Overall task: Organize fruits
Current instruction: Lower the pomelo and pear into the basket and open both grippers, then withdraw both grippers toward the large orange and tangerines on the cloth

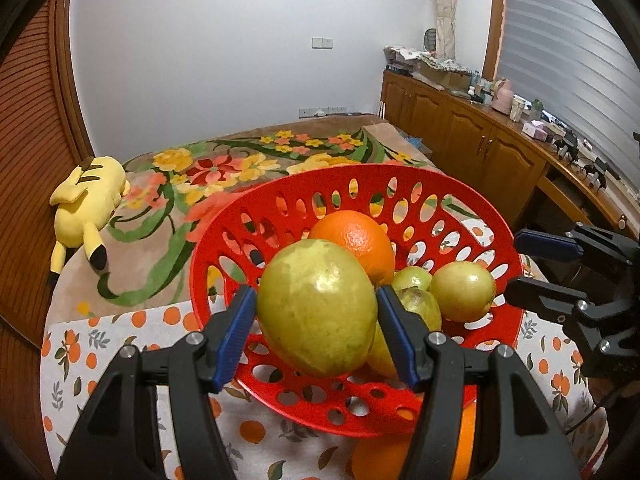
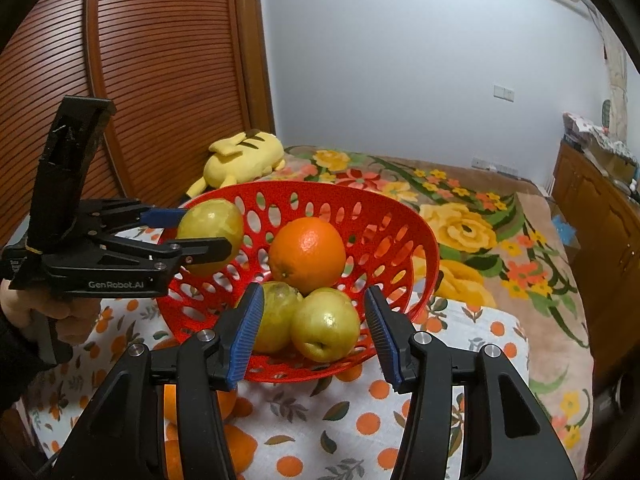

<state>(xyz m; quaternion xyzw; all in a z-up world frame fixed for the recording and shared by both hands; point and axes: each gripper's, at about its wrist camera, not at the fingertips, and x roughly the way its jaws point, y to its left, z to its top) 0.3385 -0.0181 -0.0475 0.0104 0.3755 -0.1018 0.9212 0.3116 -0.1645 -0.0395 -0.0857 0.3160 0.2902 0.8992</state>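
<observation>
My left gripper [image 1: 316, 316] is clamped on a green pear [image 1: 318, 308], both blue pads pressed against its sides, and it hangs over the near-left part of the basket [image 1: 280, 404], above the rim rather than resting in it. The right gripper [image 2: 314, 330] stands part open and holds nothing; its pads sit clear on either side of the two green fruits [image 2: 325, 325] lying at the front of the basket, just under the orange [image 2: 307, 254].

I judge this to be the placing step: the pear is carried in, not yet set down. The next move calls for lowering it into the free space on the left of the bowl, then easing the pads apart without knocking the fruits beside it.

The right view shows my left gripper from the side at the left of the frame, with the hand [image 2: 60, 312] on its grip and the pear's height over the rim. The left view hides that gap, but shows an orange fruit [image 1: 384, 456] on the tabletop [image 1: 120, 360] under the basket's near edge, at the bottom of the frame.
</observation>
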